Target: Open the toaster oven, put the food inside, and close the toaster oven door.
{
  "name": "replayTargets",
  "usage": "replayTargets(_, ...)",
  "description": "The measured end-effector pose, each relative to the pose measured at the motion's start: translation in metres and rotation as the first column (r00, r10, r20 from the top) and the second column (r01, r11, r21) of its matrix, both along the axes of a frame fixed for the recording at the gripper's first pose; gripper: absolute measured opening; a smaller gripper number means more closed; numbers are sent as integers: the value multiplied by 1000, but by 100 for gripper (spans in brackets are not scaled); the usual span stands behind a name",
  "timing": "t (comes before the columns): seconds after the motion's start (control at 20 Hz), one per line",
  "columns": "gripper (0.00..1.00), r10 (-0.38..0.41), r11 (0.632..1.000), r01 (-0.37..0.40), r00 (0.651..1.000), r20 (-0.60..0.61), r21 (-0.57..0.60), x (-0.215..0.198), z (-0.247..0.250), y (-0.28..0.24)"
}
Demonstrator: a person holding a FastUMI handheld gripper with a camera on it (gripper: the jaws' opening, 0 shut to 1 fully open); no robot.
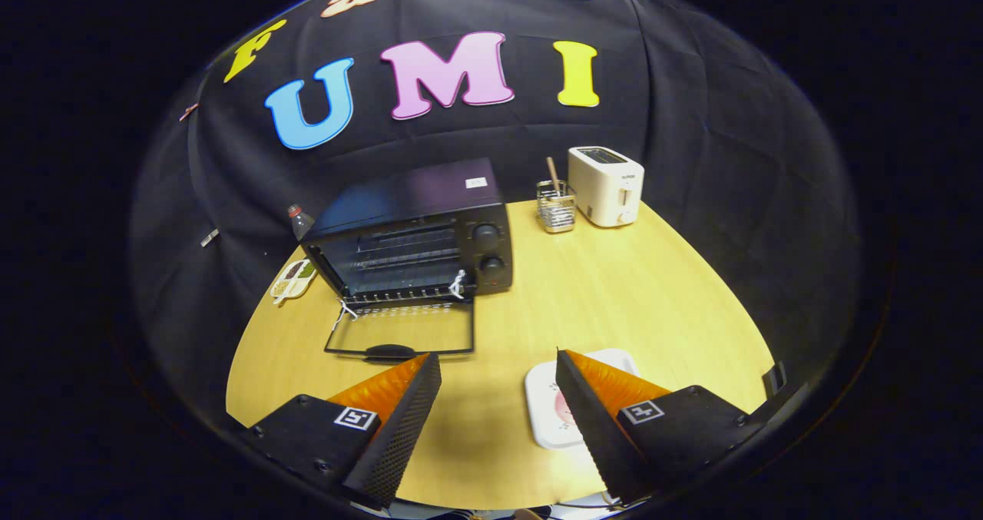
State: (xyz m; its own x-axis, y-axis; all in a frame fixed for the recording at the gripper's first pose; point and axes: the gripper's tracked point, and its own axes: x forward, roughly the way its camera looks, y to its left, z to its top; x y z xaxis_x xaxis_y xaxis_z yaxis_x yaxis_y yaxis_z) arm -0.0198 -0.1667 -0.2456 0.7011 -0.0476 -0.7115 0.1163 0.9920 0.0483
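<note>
Both fingers of my gripper (pixel 498 366) stand spread wide with nothing between them, hanging above the wooden table (pixel 630 289) and gripping nothing. Going from the left, I see a small dish (pixel 292 280) of mixed bits lying at the table's far left rim, and just behind it a bottle (pixel 299 219) with a red cap, partly hidden by the toaster oven (pixel 415 232). That black oven sits at the back left of the table, beyond my left finger; its door (pixel 401 329) is swung fully down and lies flat toward me, the dark handle (pixel 390 349) at its near edge just ahead of the left fingertip. I can see wire racks inside the open cavity, and two round knobs (pixel 487 248) stacked on the oven's right panel. Bits of white string hang at both of the door's hinge corners. Further right, at the back of the table, a wire holder (pixel 556 207) with a wooden stick in it stands just beside a white pop-up toaster (pixel 607 186). Near me, a white square plate (pixel 547 405) rests on the table under my right finger, which covers much of it; something pinkish lies on it, but I cannot tell what it is.
</note>
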Motion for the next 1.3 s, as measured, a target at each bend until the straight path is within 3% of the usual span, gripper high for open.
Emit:
replayTargets(0.2, 99, 14, 994, -2, 994, -108, 111, -9, -23, -77)
replayTargets(0.4, 95, 41, 946, 51, 961, -274, 321, -12, -74, -119)
replayTargets(0.6, 89, 119, 946, 25, 900, -419, 323, -23, -128, -149)
replayTargets(0.7, 78, 160, 947, -1, 869, -468, 321, -30, -143, -151)
replayTargets(0.9, 77, 185, 952, -11, 819, -543, 307, -33, -170, -153)
replayTargets(0.95, 71, 188, 953, -10, 802, -567, 302, -35, -174, -154)
replayTargets(1.1, 70, 191, 950, 7, 780, -596, 313, -32, -176, -150)
replayTargets(1.25, 39, 187, 960, -8, 766, -615, 281, -32, -178, -153)
replayTargets(1.3, 38, 187, 964, -19, 757, -626, 264, -34, -179, -151)
